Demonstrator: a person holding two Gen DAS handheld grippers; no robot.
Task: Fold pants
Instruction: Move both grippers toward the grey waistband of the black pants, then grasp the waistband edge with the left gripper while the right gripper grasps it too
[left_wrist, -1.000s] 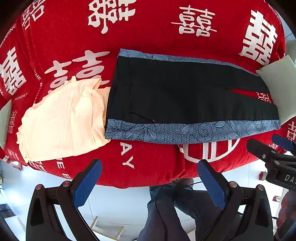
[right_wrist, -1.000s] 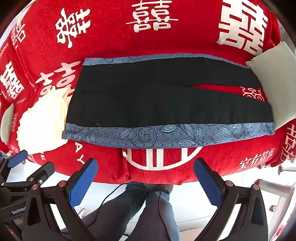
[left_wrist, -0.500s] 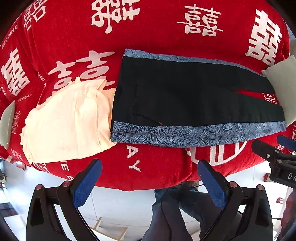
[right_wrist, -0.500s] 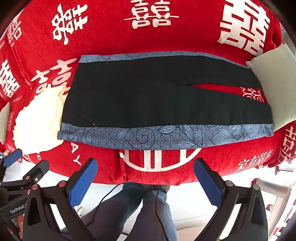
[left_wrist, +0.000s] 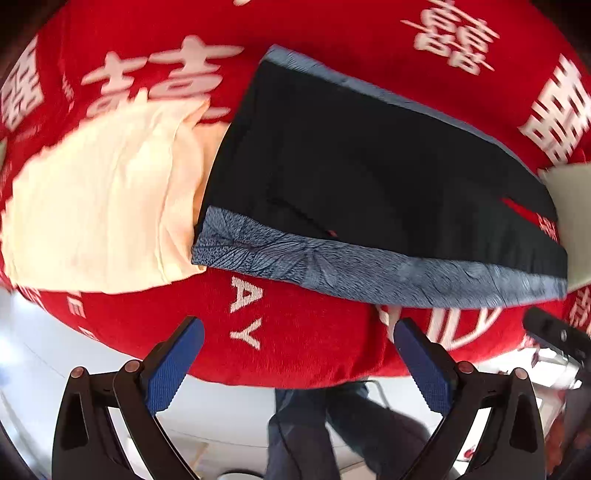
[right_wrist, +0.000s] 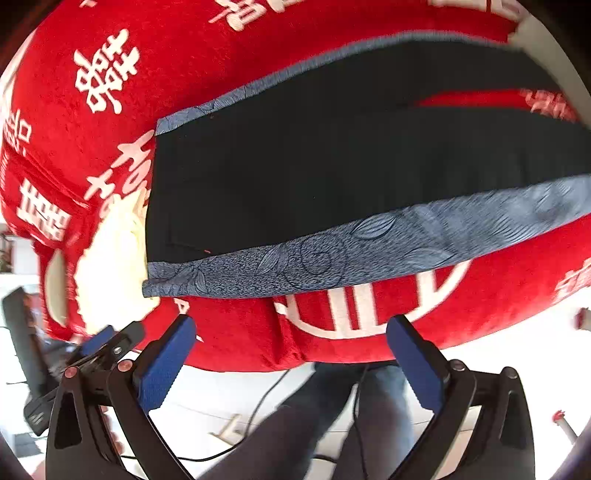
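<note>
You are standing at a surface draped in a red plush cover (left_wrist: 303, 332) printed with large white characters and some Latin letters; whether a bed or a table lies under it cannot be told. Its near edge curves down toward a pale floor (right_wrist: 517, 354), and your own legs in dark trousers (left_wrist: 314, 435) show below that edge.

The pants (left_wrist: 369, 166) lie flat on the cover, black with a blue leaf-patterned stripe (left_wrist: 369, 269) running down each outer side. In the left wrist view the waist end points left and the legs run off to the right, with a narrow strip of red showing between the two legs near the far end. A slanted pocket seam sits close to the near stripe at the waist.

Just beside the waist, and tucked partly under it, lies a cream-coloured garment (left_wrist: 99, 199), rumpled and loosely folded. At the leg end a pale cushion (left_wrist: 576, 206) touches or overlaps the hems.

Your left gripper (left_wrist: 299, 362) hovers off the near edge of the cover, below the near stripe, its blue-padded jaws spread wide and holding nothing. Your right gripper (right_wrist: 291, 354) hangs likewise off the near edge, jaws also wide apart and empty, with the near stripe above it. In the right wrist view the left gripper appears low at the left. Both views are blurred.
</note>
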